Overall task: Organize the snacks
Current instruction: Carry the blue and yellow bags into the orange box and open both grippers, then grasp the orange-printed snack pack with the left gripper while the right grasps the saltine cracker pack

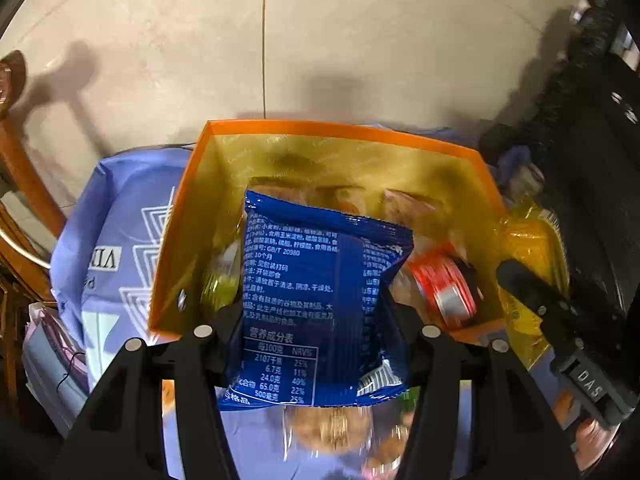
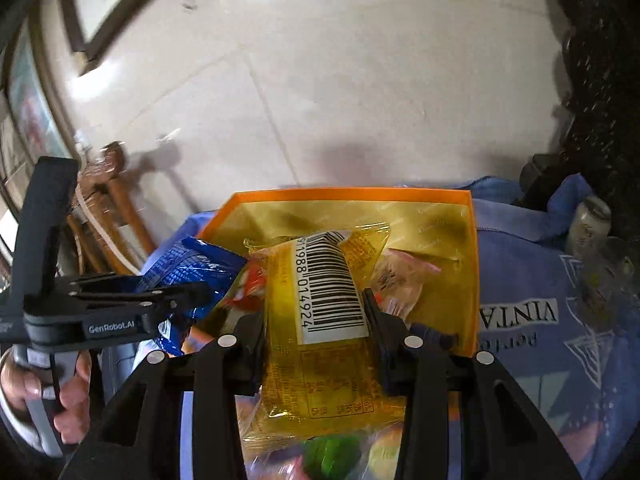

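Note:
My left gripper [image 1: 316, 314] is shut on a blue snack packet [image 1: 320, 276], its printed back towards the camera, held above an orange box [image 1: 320, 126] with a gold inside. In the box lie a red packet [image 1: 444, 288], a green one and some pale ones. My right gripper [image 2: 316, 316] is shut on a yellow packet [image 2: 320, 364] with a white barcode label, also over the orange box [image 2: 352, 193]. The right wrist view shows the left gripper [image 2: 188, 292] at the left with the blue packet [image 2: 188, 264]. In the left wrist view, the right gripper [image 1: 528, 288] and yellow packet [image 1: 532, 248] are at the box's right wall.
A blue-purple printed cloth [image 2: 540, 320] covers the surface under the box. Loose snacks [image 1: 332, 428] lie blurred below the grippers. A person's hand [image 2: 72, 400] grips the left handle. A pale can [image 2: 592, 220] stands at the right, a wooden chair [image 1: 24, 168] at the left, tiled floor beyond.

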Tool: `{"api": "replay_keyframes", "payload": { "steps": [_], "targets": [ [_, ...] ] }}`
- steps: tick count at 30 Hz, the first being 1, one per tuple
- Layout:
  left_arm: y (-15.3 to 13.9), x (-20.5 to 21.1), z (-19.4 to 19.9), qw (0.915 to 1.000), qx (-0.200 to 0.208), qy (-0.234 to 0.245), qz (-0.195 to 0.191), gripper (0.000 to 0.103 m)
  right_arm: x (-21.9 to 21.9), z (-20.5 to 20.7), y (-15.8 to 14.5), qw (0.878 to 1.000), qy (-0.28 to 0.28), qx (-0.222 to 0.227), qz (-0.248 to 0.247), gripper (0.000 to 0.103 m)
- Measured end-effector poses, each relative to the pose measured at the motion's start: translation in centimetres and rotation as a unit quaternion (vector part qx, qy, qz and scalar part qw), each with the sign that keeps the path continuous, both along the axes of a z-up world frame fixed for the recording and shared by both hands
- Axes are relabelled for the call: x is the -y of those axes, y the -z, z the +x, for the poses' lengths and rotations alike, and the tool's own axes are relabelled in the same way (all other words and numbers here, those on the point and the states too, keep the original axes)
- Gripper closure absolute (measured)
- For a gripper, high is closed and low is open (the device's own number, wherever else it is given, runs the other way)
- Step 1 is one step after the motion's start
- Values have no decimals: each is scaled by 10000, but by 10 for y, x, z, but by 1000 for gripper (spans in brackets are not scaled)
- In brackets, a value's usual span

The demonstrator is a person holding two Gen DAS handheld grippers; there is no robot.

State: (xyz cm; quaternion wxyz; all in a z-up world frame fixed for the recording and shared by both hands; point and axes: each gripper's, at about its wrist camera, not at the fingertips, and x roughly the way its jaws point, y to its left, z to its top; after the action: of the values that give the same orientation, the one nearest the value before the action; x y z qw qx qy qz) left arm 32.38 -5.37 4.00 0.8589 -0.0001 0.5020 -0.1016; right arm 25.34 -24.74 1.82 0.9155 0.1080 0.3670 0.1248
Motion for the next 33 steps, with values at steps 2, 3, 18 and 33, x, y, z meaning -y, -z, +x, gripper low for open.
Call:
{"api": "replay_keyframes", "payload": {
  "steps": [2, 3, 18, 33],
  "targets": [
    [10, 4, 14, 10000, -11, -41, 21, 48, 2, 22, 12, 9998, 112, -163, 47, 60],
    [14, 6, 21, 10000, -14, -84, 26, 47, 3, 28, 17, 9996, 192, -221, 61, 55],
    [25, -4, -56, 9981, 167, 158, 572, 4, 6, -87, 3, 9952, 161, 890, -362, 3],
    [87, -36, -163, 9967, -465, 122, 660, 4, -24, -163, 75, 9985, -310, -232, -382, 3]
  ]
}}
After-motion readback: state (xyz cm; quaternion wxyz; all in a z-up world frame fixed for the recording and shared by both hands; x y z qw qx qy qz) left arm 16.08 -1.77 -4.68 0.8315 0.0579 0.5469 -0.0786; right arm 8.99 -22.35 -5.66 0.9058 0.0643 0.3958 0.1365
